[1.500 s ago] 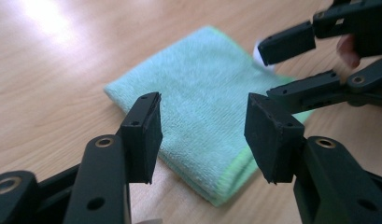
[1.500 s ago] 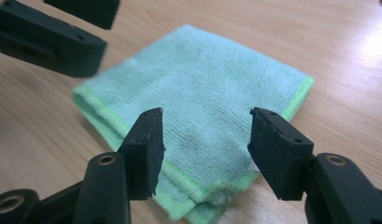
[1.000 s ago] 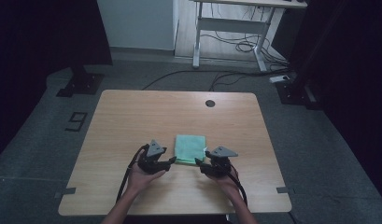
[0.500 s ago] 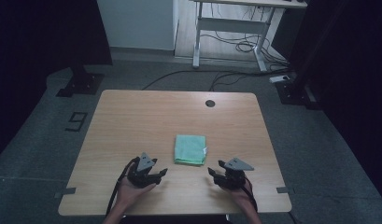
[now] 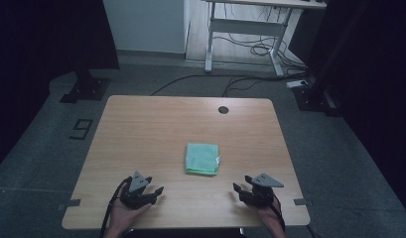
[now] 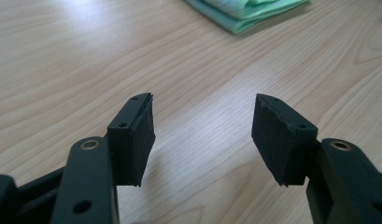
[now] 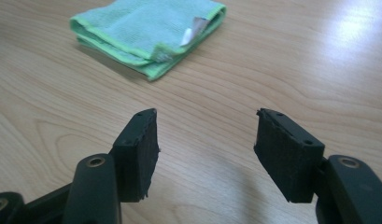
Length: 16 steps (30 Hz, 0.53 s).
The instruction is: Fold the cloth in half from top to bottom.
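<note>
Two grippers: I worked one in each hand, both low over the near edge of the table [image 5: 141,124].
Left gripper [image 5: 153,193]: I had it at the near left, well apart from the green cloth [image 5: 202,158], tips aimed toward the table's middle.
Left jaws: they stood wide apart with bare wood between the pads [image 6: 137,135]; nothing was held.
Right gripper [image 5: 238,191]: I had it at the near right, also well apart from the cloth, tips aimed toward the table's middle.
Right jaws: they had just been opening and stood wide apart; bare wood lay between the pads [image 7: 284,154], nothing gripped.
Cloth position: it lay flat on the wood near the table's centre, between the two grippers and farther from me than either.
Cloth condition: folded into a compact, roughly square pad of stacked layers; a small white label [image 7: 192,29] stuck out at one corner.
Left gripper view: one folded corner of the cloth showed at the top edge, beyond the jaws.
Right gripper view: the cloth lay ahead and left of the jaws.
Table detail: a dark round hole [image 5: 223,109] sat near the far edge.
</note>
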### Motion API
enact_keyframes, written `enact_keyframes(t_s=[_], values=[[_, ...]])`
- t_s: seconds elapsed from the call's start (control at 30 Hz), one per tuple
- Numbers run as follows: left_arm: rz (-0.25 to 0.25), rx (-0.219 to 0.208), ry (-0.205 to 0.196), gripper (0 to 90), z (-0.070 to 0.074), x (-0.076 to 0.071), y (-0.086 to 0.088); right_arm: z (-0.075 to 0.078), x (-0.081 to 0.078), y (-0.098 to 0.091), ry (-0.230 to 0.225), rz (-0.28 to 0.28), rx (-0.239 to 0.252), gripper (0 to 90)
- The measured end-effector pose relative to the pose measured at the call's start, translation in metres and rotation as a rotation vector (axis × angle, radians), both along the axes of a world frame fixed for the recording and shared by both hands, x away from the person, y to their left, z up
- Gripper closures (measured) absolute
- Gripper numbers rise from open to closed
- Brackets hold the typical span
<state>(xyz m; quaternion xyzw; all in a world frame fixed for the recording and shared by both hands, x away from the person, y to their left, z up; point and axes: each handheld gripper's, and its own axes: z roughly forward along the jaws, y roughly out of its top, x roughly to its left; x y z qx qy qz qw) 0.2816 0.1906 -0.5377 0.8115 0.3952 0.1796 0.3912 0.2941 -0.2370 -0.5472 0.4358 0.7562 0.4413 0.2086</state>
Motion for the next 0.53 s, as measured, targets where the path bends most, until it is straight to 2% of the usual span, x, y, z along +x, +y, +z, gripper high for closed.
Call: enact_keyframes(t_s=[0.23,0.37,0.53], values=[[0.002,0.004,0.003,39.2,-0.0029,0.0014,0.0011,-0.0035,0.0022,0.0005,0.013,0.005,-0.02,35.7],[0.007,0.02,0.002,38.1,-0.0042,0.0016,0.0023,-0.0036,0.0027,0.0021,0.019,0.012,-0.028,33.8],[0.01,0.014,0.005,37.2,-0.0037,0.0012,0.0035,-0.0036,0.0034,0.0027,0.017,0.005,-0.033,33.4]])
